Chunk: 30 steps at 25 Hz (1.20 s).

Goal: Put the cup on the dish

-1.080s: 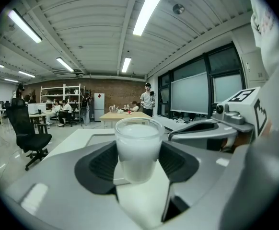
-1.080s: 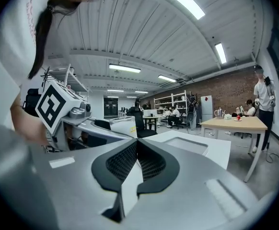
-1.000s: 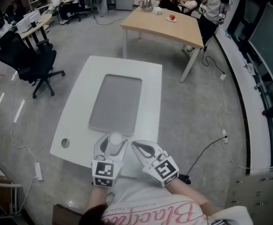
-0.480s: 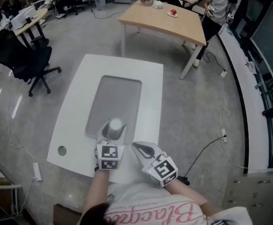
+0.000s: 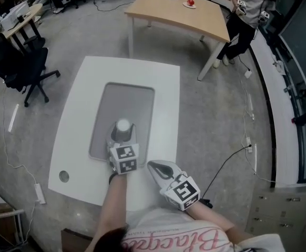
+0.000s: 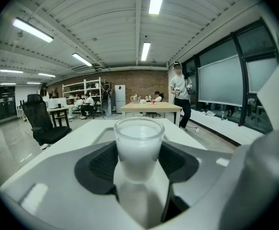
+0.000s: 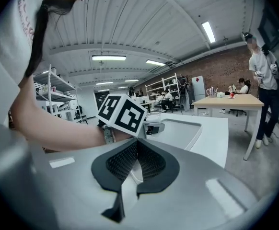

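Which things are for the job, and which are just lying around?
For the job: cup, held in the left gripper; grey dish on the white table.
Just lying about: wooden table, black chair; right gripper, shut and empty.

Pink cursive print on white shirt (image 5: pixel 170 239), seen upside down: begins "Blac", rest unclear. Black-and-white square code marks, no letters, on cube (image 5: pixel 123 158) of left gripper (image 5: pixel 122 133) and of right gripper (image 5: pixel 152 165).

Work area inventory: one white table (image 5: pixel 166 98), one grey dish (image 5: pixel 132 101) and one cup (image 5: pixel 123 126). Grippers in view: two (one left gripper (image 5: pixel 122 134), one right gripper (image 5: pixel 157 167)). Background items: one wooden table (image 5: pixel 179 17), one red item (image 5: pixel 190 3) on it, one black office chair (image 5: pixel 27 64) near the white table.
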Each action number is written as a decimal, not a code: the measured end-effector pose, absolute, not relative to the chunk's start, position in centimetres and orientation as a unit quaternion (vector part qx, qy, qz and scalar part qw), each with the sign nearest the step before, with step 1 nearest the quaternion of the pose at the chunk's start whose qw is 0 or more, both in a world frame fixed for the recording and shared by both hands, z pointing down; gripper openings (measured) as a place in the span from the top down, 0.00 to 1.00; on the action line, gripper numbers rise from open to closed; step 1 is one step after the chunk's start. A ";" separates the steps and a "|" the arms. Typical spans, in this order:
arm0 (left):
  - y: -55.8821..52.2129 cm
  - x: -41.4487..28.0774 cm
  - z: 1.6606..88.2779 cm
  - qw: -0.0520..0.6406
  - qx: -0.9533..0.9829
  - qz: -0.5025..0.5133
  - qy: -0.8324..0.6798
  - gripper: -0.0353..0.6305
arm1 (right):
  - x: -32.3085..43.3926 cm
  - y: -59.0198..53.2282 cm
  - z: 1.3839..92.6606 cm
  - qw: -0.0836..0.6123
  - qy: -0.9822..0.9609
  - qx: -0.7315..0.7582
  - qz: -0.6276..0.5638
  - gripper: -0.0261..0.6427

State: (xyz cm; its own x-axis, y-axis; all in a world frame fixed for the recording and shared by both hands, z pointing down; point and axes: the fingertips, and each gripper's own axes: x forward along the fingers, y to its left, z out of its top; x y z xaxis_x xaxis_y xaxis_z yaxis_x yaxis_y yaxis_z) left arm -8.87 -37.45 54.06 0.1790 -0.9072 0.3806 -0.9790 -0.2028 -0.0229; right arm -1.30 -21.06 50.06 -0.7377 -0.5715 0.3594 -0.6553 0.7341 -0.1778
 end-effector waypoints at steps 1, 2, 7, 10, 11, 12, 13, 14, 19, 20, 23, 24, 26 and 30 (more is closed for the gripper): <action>-38.0 -9.0 54.5 0.116 0.754 0.159 -0.627 0.56 | -1.2 -21.0 50.3 0.142 -0.920 0.333 0.151 0.96; -38.5 -9.1 55.0 0.117 0.749 0.161 -0.632 0.56 | -1.2 -21.0 50.4 0.142 -0.920 0.332 0.155 0.96; -40.8 -9.6 58.2 0.127 0.724 0.176 -0.654 0.56 | -1.0 -21.0 50.8 0.145 -0.918 0.331 0.161 0.96; -41.5 -10.0 59.0 0.140 0.712 0.182 -0.663 0.56 | -0.8 -21.0 51.0 0.150 -0.915 0.335 0.169 0.96; -41.6 -10.0 59.2 0.144 0.710 0.183 -0.665 0.56 | -0.6 -21.0 51.2 0.154 -0.912 0.337 0.174 0.96; -41.6 -10.1 59.3 0.149 0.708 0.184 -0.665 0.56 | -0.5 -21.0 51.4 0.157 -0.910 0.339 0.178 0.96; -41.7 -10.0 59.3 0.152 0.707 0.185 -0.665 0.56 | -0.4 -21.0 51.5 0.159 -0.908 0.342 0.181 0.96; -41.8 -10.0 59.3 0.155 0.708 0.187 -0.664 0.56 | -0.2 -21.0 51.7 0.160 -0.906 0.345 0.183 0.96; -42.1 -9.6 59.5 0.164 0.706 0.192 -0.662 0.56 | 0.3 -20.9 52.1 0.166 -0.902 0.354 0.181 0.96; -42.1 -9.7 59.6 0.164 0.706 0.198 -0.660 0.55 | 0.1 -20.9 51.8 0.163 -0.903 0.354 0.178 0.96; -42.0 -9.4 60.3 0.180 0.715 0.206 -0.644 0.39 | -0.2 -20.8 51.2 0.158 -0.907 0.351 0.169 0.96; -41.9 -9.4 60.4 0.187 0.716 0.207 -0.639 0.35 | -0.3 -20.7 51.0 0.154 -0.909 0.348 0.169 0.96; -41.5 -9.3 60.3 0.195 0.717 0.209 -0.636 0.27 | -0.2 -20.4 50.7 0.142 -0.914 0.340 0.171 0.96; -40.1 -9.9 59.3 0.195 0.717 0.203 -0.638 0.23 | -0.6 -19.6 49.8 0.126 -0.926 0.323 0.150 0.96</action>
State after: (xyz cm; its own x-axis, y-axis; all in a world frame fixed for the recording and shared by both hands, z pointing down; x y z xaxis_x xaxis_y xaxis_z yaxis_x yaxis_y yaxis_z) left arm -9.88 -40.11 59.32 0.1032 -0.8355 0.5397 -0.9938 -0.1092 0.0209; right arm -0.57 -19.63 49.84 -0.7603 -0.5599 0.3294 -0.6353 0.7468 -0.1969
